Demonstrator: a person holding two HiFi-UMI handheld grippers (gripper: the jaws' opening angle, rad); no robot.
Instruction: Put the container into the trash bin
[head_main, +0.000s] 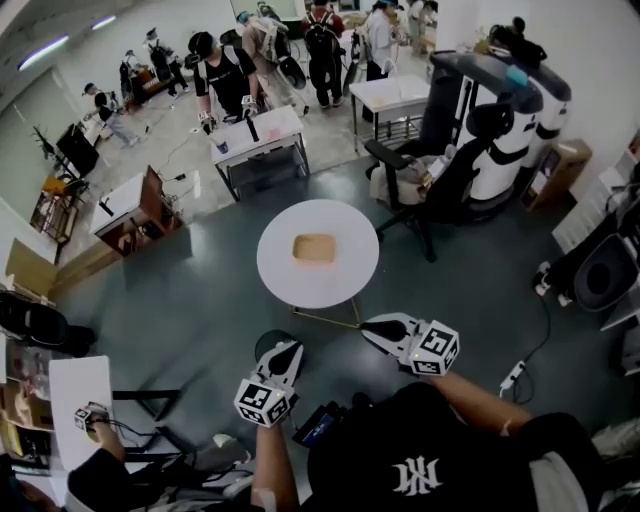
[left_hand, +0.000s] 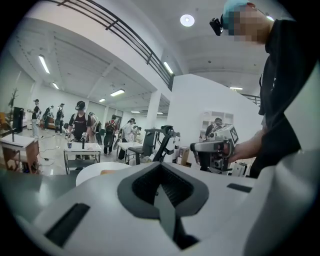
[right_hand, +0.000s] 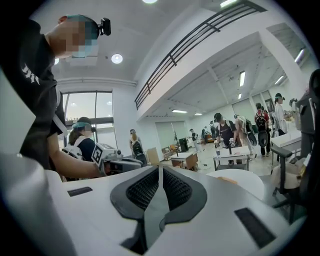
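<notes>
The shallow tan square container (head_main: 315, 248) sits near the middle of the round white worktop (head_main: 280, 285), out on the grey floor (head_main: 180, 300). Nothing is touching it. The person stands back from the worktop with both tools held out in front, well apart from the container.

The left gripper (head_main: 291, 347) has its jaws pressed together with nothing between them. The right gripper (head_main: 369, 328) is the same, closed tight and empty. Both point roughly level towards the worktop. Each gripper view catches only the worktop's near edge and a sliver of the container over the closed jaws.

A dark round bin-like thing (head_main: 262, 345) stands on the floor just beside the left gripper's tip, partly hidden by it. A black office chair (head_main: 440, 190) stands beyond the worktop to the right.
</notes>
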